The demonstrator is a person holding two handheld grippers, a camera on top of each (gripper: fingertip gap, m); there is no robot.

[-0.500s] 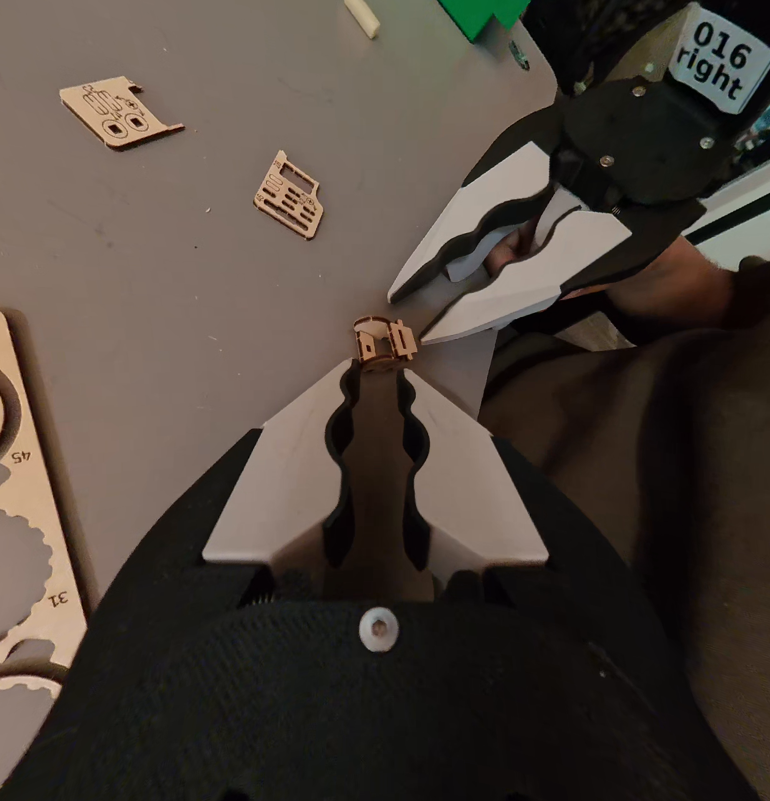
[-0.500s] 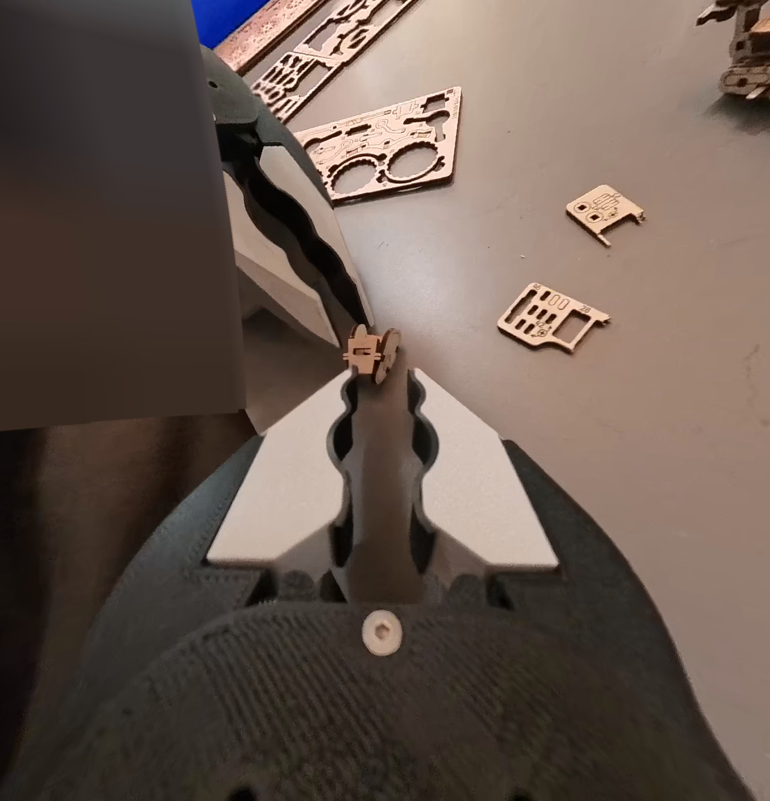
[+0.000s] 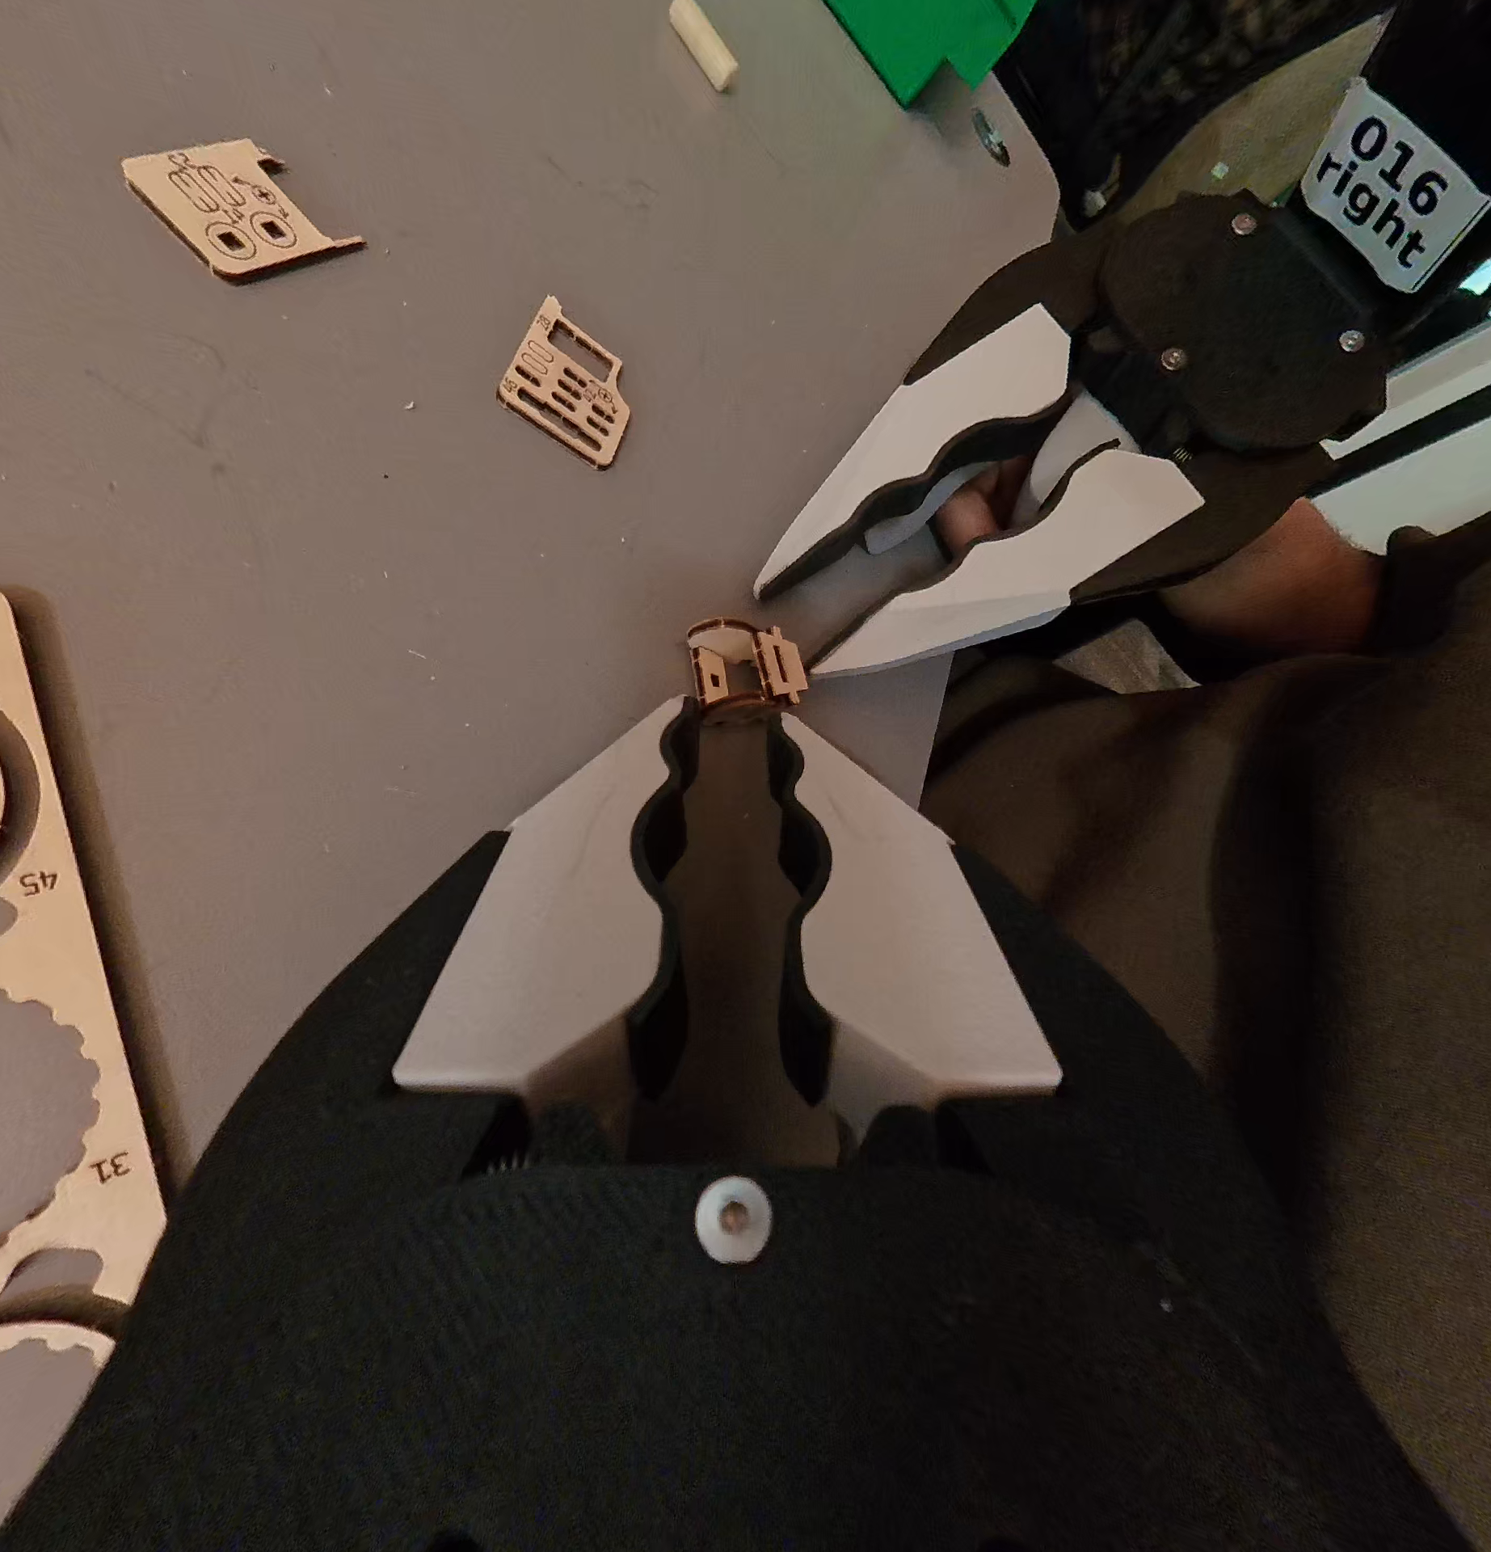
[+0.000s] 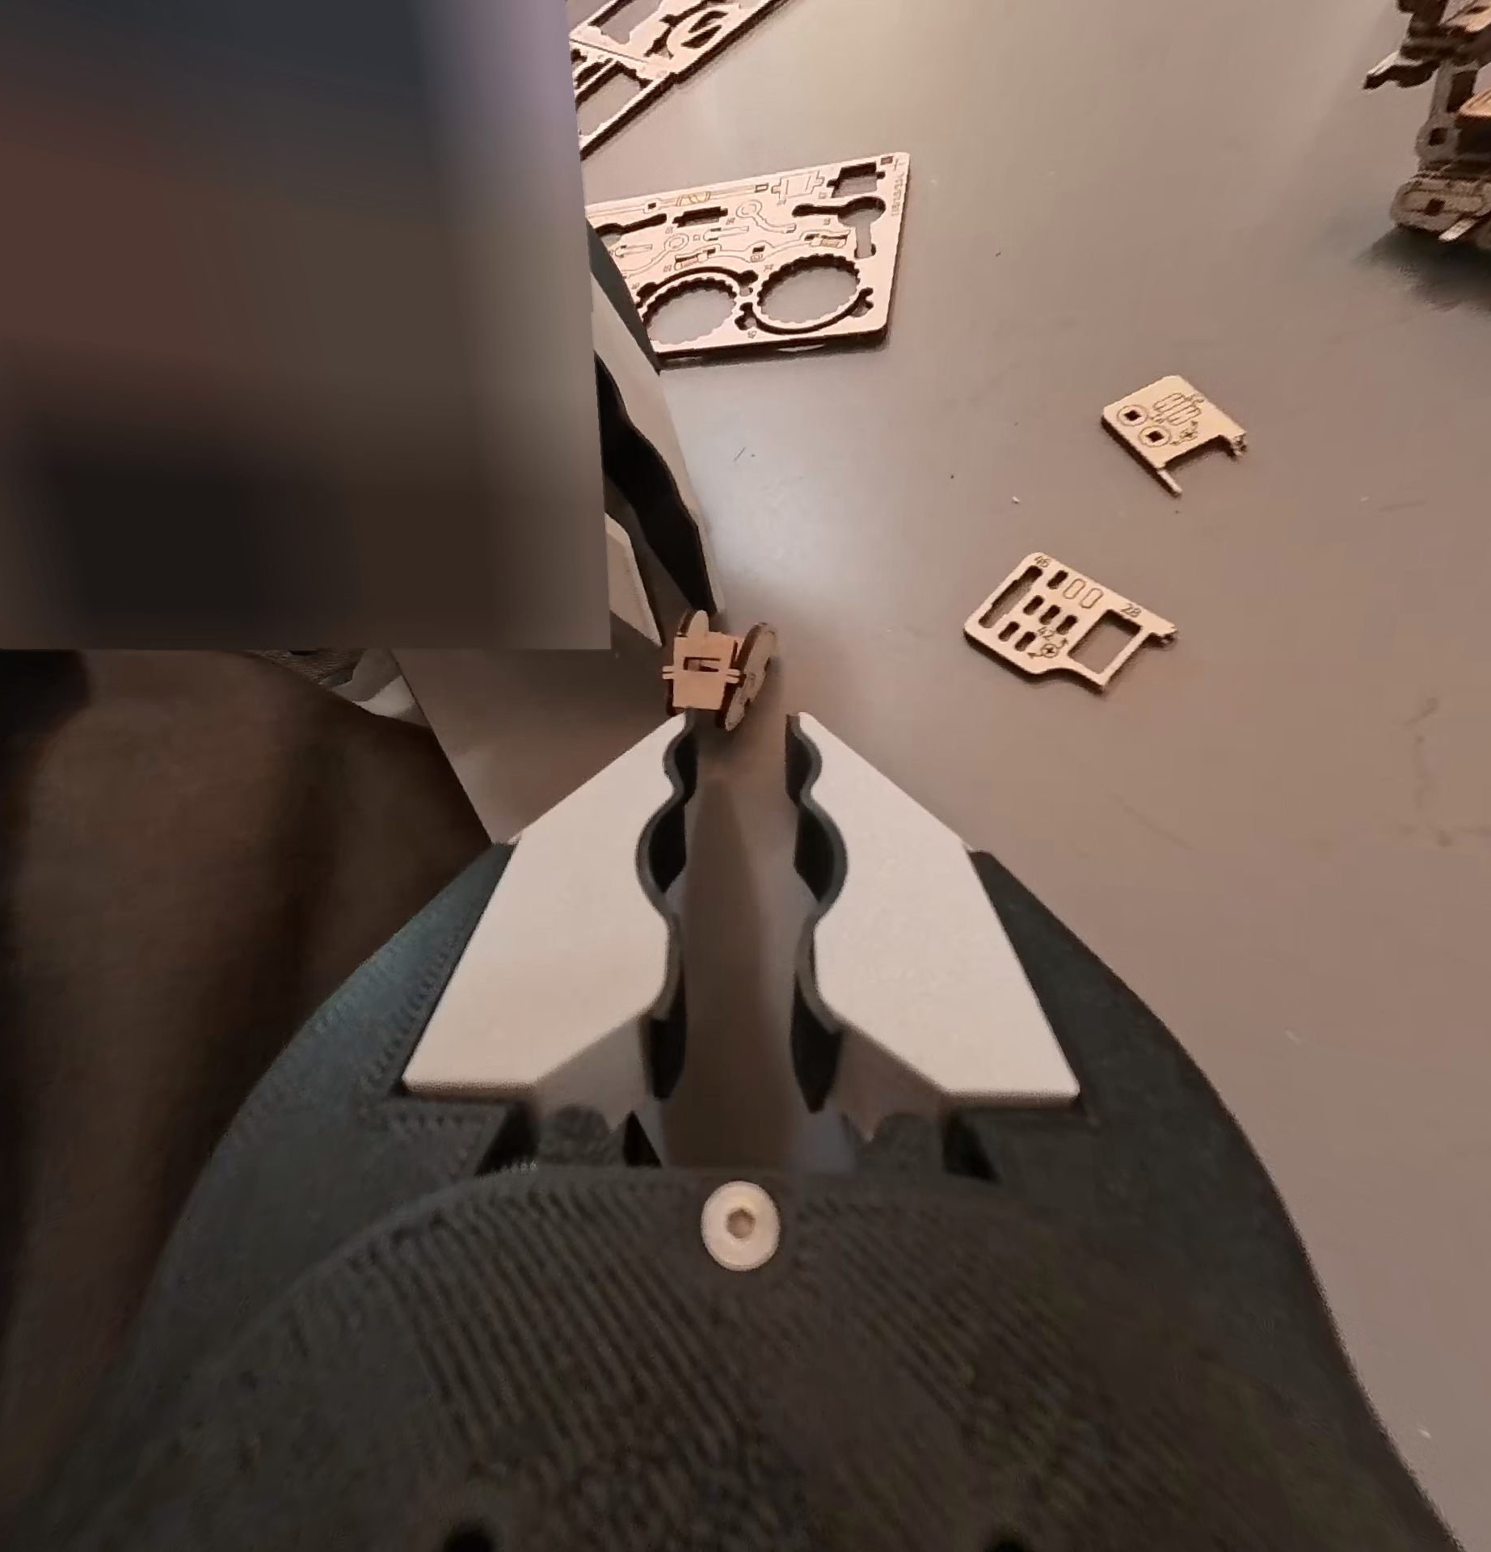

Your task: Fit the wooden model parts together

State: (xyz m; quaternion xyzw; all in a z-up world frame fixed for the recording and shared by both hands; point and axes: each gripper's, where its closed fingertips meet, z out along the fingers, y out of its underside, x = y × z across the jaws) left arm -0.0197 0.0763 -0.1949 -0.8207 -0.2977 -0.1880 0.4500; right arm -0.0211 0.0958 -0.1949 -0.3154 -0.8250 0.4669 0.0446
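Note:
A small wooden assembly [image 3: 742,668] of two discs joined by cross pieces hangs in the air at the table's near edge. My left gripper [image 3: 739,712] is shut on its lower end. My right gripper [image 3: 788,628] comes in from the upper right with its jaws open, and its lower fingertip touches the assembly's right side. In the right wrist view the assembly [image 4: 716,672] sits just ahead of my right gripper [image 4: 739,720], close to its left fingertip. One left gripper finger [image 4: 670,512] reaches it from above, partly hidden.
Punched-out wooden sheets lie on the grey table [image 3: 389,546]: one at the left edge [image 3: 36,1008], another far off [image 4: 775,260]. Two small fret pieces [image 3: 238,210] [image 3: 565,386] lie beyond. A part-built model [image 4: 1464,143] stands far right. A green block [image 3: 926,42] sits at the back.

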